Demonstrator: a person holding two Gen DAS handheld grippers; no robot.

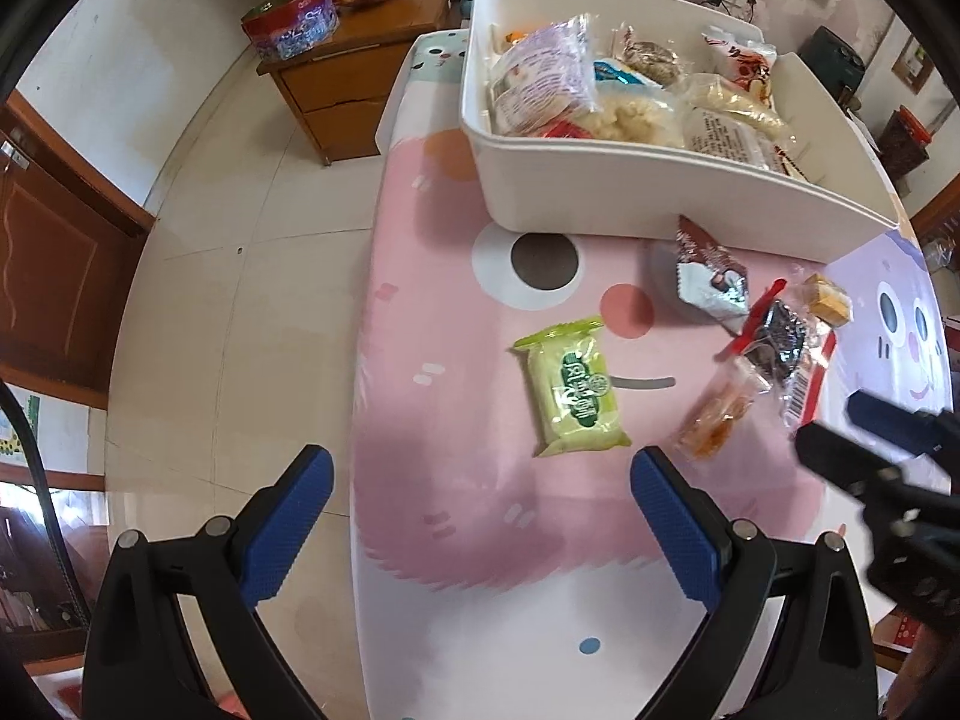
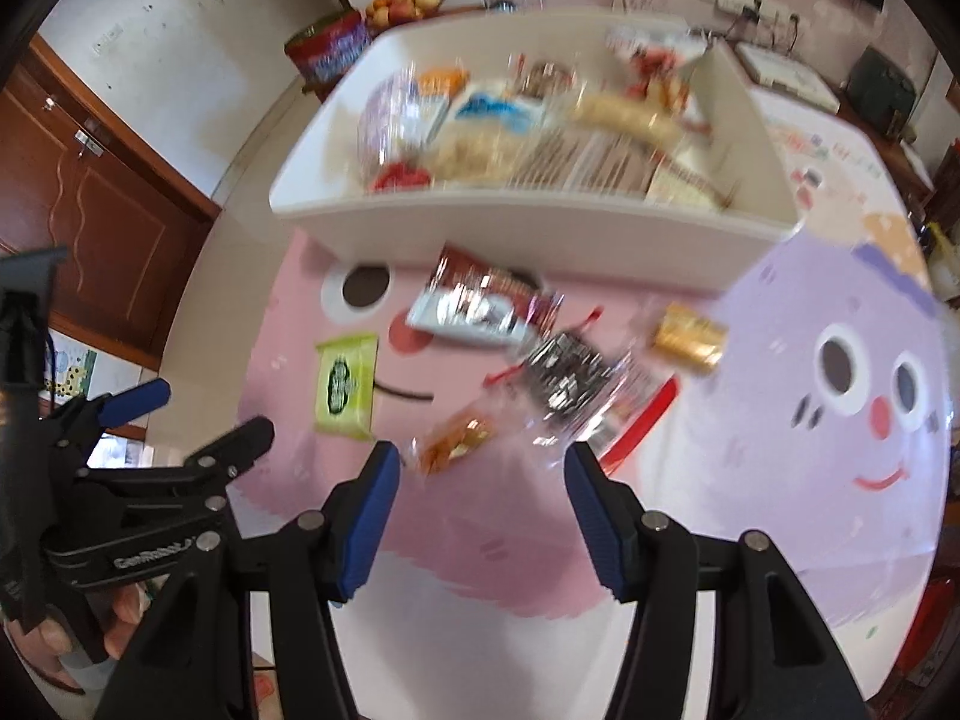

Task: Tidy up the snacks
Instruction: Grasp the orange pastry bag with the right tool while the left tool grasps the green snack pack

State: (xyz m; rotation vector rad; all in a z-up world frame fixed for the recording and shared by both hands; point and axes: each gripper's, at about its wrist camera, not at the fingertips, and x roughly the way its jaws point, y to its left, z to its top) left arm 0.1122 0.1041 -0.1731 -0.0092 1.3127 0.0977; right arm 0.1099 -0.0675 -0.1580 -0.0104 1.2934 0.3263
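Hovering released, both the left tool (image 1: 480, 516) and right tool (image 2: 480, 504) overlook five loose snack packets, including a green packet (image 1: 573, 387), beside one filled white bin (image 1: 660, 192) on the surface (image 1: 480, 630).

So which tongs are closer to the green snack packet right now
Left. The left tongs are open just below the green snack packet; the right tongs are off to its right, nearer the orange snack.

Green packet (image 1: 573, 390) — white bin (image 1: 630, 180)

Pale tiled floor (image 1: 240, 312), white wall (image 1: 162, 60), wooden cabinet (image 1: 342, 90), brown door (image 1: 54, 252).
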